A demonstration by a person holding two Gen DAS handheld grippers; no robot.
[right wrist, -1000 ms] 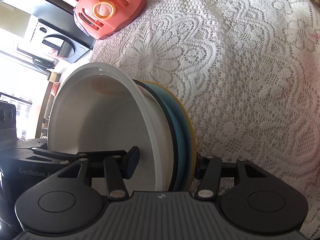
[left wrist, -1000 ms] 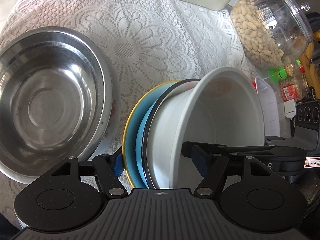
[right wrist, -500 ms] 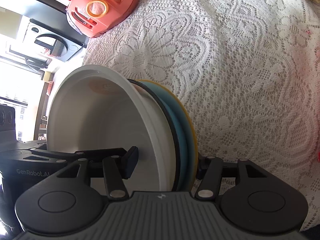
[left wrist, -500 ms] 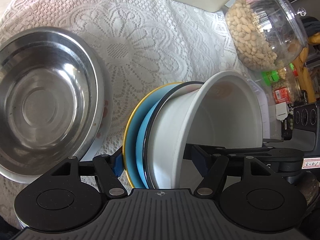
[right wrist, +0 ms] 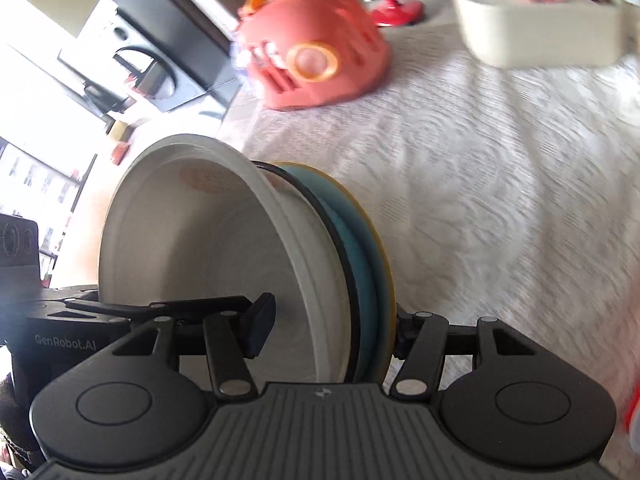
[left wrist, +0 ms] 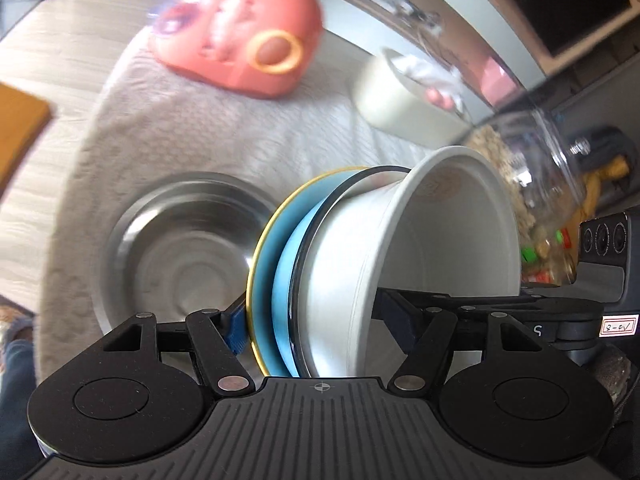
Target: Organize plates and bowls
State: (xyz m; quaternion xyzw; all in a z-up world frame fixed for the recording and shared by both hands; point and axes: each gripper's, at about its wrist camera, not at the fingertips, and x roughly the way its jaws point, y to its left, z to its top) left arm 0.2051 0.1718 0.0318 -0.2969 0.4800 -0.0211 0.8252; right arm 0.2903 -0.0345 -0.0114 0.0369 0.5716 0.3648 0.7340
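I have the nested stack — a deep white plastic bowl (left wrist: 448, 240) sitting in a black-rimmed white dish, then a pale blue plate and a yellow-edged blue plate (left wrist: 264, 276) — held between both grippers and, by my reading, off the lace-covered tabletop (right wrist: 500, 200), tilted on its side. My left gripper (left wrist: 316, 330) pinches the stack's near edge, one pad behind the yellow-edged plate, the other inside the white bowl; my right gripper (right wrist: 332, 322) clamps the opposite edge the same way, though its jaws have just been easing apart slightly with the stack between them. So the gathering looks done; what is left, I judge, is to set this stack down, perhaps into the wide, shiny stainless steel bowl (left wrist: 180, 252) that lies just left of the stack in the left wrist view. The plates look smooth and glazed, the cloth soft and patterned — blurred here.
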